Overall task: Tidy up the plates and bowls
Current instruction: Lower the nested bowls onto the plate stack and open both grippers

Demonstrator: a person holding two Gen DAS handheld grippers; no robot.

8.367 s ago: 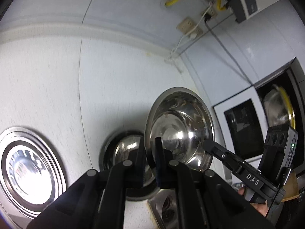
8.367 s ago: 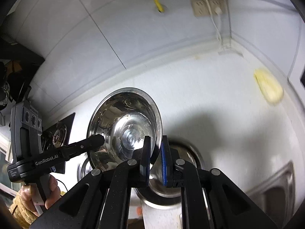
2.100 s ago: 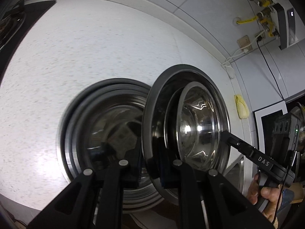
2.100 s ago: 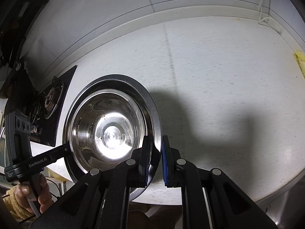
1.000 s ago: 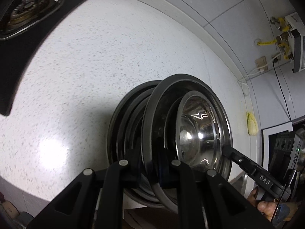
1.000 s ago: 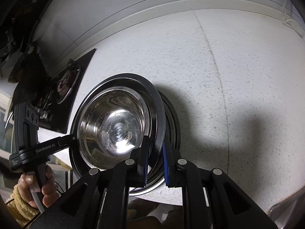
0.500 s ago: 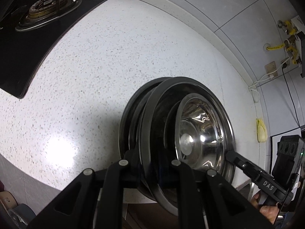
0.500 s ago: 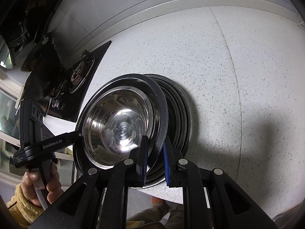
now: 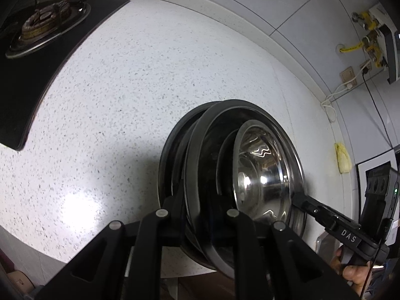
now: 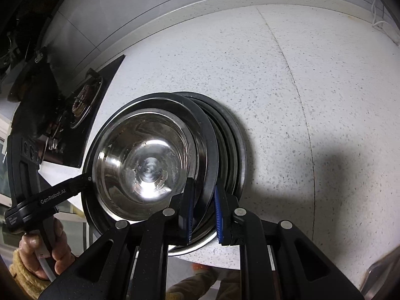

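A steel plate (image 9: 197, 155) (image 10: 200, 125) carries a shiny steel bowl (image 9: 262, 175) (image 10: 142, 165). It is tilted just over a stack of steel plates (image 9: 170, 155) (image 10: 235, 155) near the counter's front edge. My left gripper (image 9: 196, 205) pinches the plate's left rim, and its jaws are opening slightly with the rim still between the pads. My right gripper (image 10: 203, 205) is shut on the opposite rim between its blue pads. Whether the plate rests on the stack is hidden.
A speckled white counter (image 9: 150, 87) holds a black gas hob (image 9: 37, 25) (image 10: 82, 100) at the left. A yellow cloth (image 9: 342, 157) lies by the back wall, under wall sockets (image 9: 348, 75). A steel sink corner (image 10: 382, 282) shows at the lower right.
Eight seconds ago both grippers held only a bowl. Since then they carried the plate with the bowl to the stack and lowered it. It has hardly moved in the last half second.
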